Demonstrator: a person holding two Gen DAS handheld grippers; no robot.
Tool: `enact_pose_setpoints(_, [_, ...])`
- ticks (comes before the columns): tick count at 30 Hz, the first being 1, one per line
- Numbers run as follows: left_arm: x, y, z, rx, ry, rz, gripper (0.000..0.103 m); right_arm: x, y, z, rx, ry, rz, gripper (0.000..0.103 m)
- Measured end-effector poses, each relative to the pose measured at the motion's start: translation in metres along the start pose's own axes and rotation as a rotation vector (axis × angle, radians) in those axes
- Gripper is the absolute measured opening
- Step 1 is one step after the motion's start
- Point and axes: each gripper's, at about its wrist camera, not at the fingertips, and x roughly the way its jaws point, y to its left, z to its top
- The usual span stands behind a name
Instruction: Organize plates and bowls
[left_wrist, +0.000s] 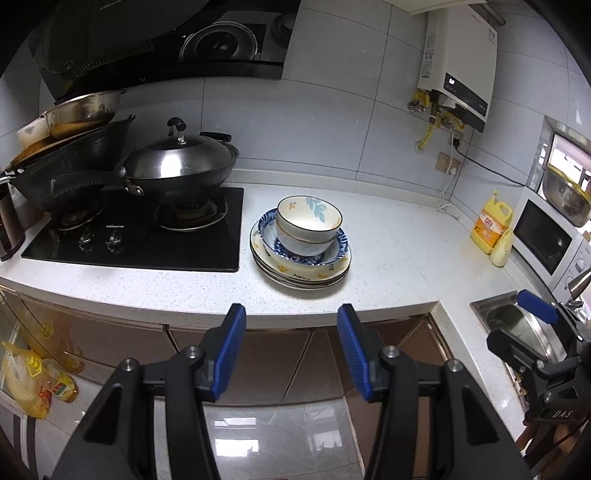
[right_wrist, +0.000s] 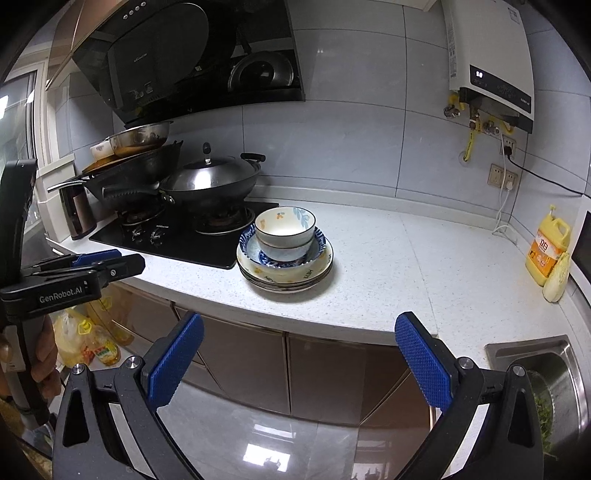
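A white speckled countertop (left_wrist: 388, 258) runs ahead of both grippers, its front edge just beyond their fingertips. Far ahead and to the left of the left gripper (left_wrist: 291, 325), a black gas hob (left_wrist: 140, 240) carries a lidded wok (left_wrist: 181, 166) on the nearer burner and a stack of dark pans (left_wrist: 66, 173) on the farther one. High on the tiled wall ahead and to the right hangs a white water heater (left_wrist: 458, 62). A white microwave (left_wrist: 543, 236) stands far to the right of the left gripper, and a steel sink (right_wrist: 546, 373) is set into the counter just right of the right gripper (right_wrist: 299, 332). A yellow detergent jug (right_wrist: 546, 251) stands at the back corner, well ahead and to the right.

The stack of plates (left_wrist: 301, 269) sits straight ahead of the left gripper, just beside the hob's right edge; from the right gripper it lies ahead and slightly left (right_wrist: 284, 273). On the plates rests a blue-patterned bowl (left_wrist: 332, 251), and inside it two nested floral bowls (left_wrist: 308, 221), upright.

The left gripper hovers short of the counter edge, its blue pads (left_wrist: 231, 350) moderately apart and holding nothing. The right gripper's pads (right_wrist: 177, 358) are spread wide, also empty, well apart from the stack.
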Motion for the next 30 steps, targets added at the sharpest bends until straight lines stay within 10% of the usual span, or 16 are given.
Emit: enact_pose_setpoints(30, [-0.012,-0.023,-0.020,0.035,0.016,0.039,0.059,-0.007,-0.026,-0.013,0.040,0.018,0.026,0.102])
